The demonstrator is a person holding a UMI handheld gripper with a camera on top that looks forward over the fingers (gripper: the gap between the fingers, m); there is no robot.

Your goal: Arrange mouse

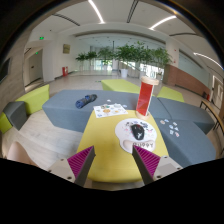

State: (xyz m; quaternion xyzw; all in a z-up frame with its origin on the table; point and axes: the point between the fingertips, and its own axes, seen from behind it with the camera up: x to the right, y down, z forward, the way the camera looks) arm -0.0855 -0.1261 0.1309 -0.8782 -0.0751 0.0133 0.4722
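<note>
- The tongs (113,165) are hovering over the near end of the yellow worktop (105,140), spread wide, with nothing between the magenta pads (80,160).
- Both fingers are staying clear of everything; only bare yellow surface is lying in the gap.
- Just ahead of the tongs, slightly toward the right finger, the mouse (137,131) is resting on a pale mat (136,140) with a dark printed pattern.
- The mouse is lying apart from the fingers, not yet reached.
- Its long axis is running roughly away from the tongs, tilted a little off their line; which end is the front is too small to tell.
- Judging by its look, it is going to handle as a light, rigid shell with a smooth, curved and rather slippery back, so it may be squirting out under a pinch on the hump.
- The better hold is looking like the two long flanks, across the narrow width near the middle, with the fingers turned square to the long axis.
- Beyond the mouse, a red upright thing (146,97) is standing on the worktop, well apart from the tongs.
- Further out, grey seating (66,106) is flanking the worktop, and plants (125,55) are lining the far side of the hall.
</note>
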